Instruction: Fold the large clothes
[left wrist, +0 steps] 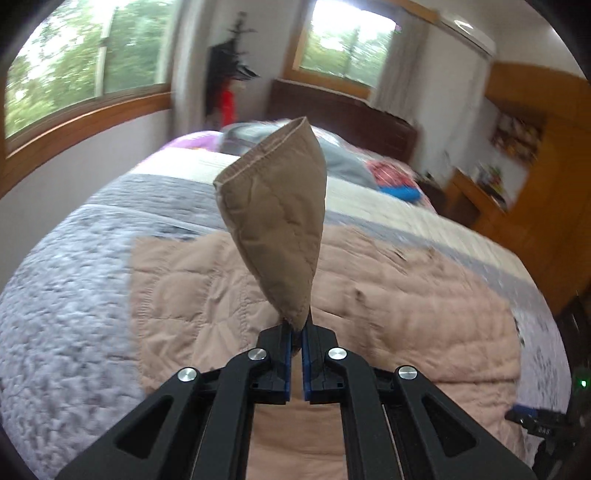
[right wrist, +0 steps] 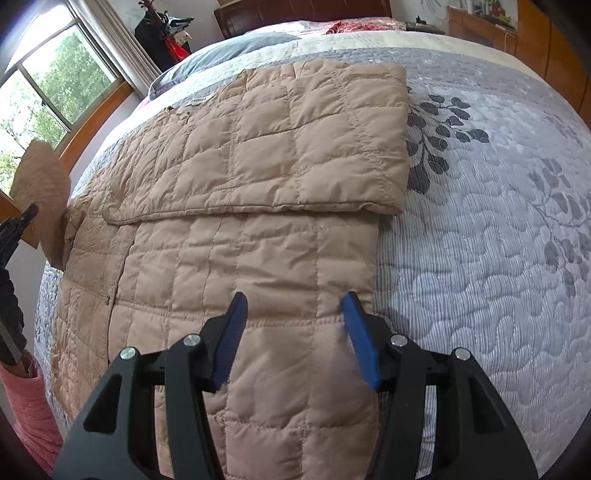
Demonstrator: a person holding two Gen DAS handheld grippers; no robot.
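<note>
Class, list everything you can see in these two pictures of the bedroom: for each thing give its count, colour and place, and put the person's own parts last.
Quilted padded jacket: one, tan, spread on the bed, one sleeve folded across it.
Sleeve cuff: one, tan-brown, lifted off the bed in the left gripper.
Quilted bedspread: one, grey with a dark leaf print, covering the bed.
Pillow: one, grey-blue, near the headboard.
Wooden headboard: one, dark brown, far end.
Windows: two, wood-framed, on the walls.
Left gripper: black, blue pads, shut on the cuff.
Right gripper: black, blue pads, open above the jacket.
</note>
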